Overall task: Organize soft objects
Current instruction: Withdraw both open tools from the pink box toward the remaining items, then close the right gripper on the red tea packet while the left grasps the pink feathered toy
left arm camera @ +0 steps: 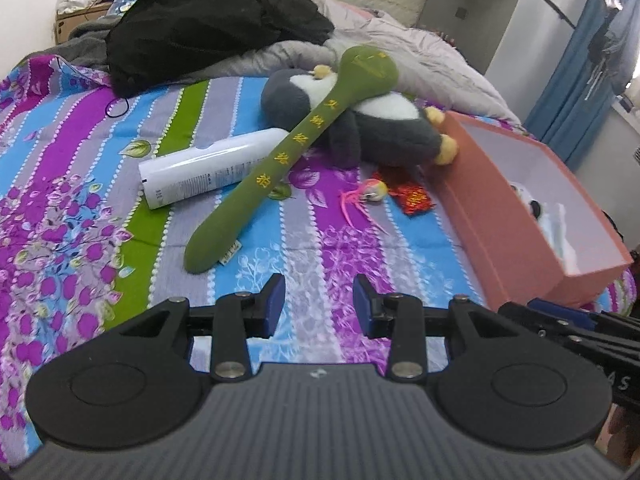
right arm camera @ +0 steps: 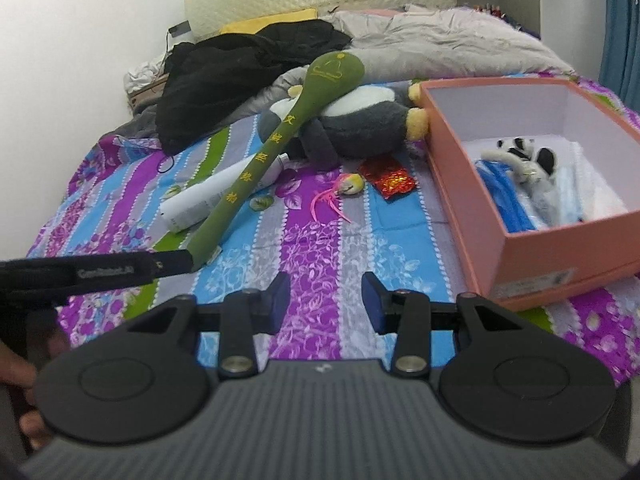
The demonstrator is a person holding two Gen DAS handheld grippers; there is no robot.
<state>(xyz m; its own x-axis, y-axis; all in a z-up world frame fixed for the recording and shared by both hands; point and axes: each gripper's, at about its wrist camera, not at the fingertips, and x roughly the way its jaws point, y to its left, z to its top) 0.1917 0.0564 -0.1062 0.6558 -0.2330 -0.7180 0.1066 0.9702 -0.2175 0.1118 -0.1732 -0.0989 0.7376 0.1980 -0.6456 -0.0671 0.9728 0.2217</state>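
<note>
A: Why do both grippers hang back over the bed's near edge?

B: Probably choosing. The left gripper (left arm camera: pixel 319 304) and right gripper (right arm camera: pixel 326 302) have jaws parted, holding nothing.

A: And the green plush mallet (left arm camera: pixel 280 164)?

B: Mid-bed, long, yellow lettering, head propped on the grey plush toy (left arm camera: pixel 360 120), beside the pink box (left arm camera: pixel 532 216) at the right edge.

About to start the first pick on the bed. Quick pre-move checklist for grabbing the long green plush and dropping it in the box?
1. Left gripper jaws open, nothing held: ok.
2. Right gripper jaws open, nothing held: ok.
3. Long green plush stick with yellow lettering near end free on the striped floral bedsheet: ok.
4. Its far end lies across the grey-and-white plush toy and over the white plastic bottle; lifting may drag them: not ok.
5. Open pink cardboard box has spare room: ok.
6. Stick fits the box lengthwise: cannot tell.
</note>
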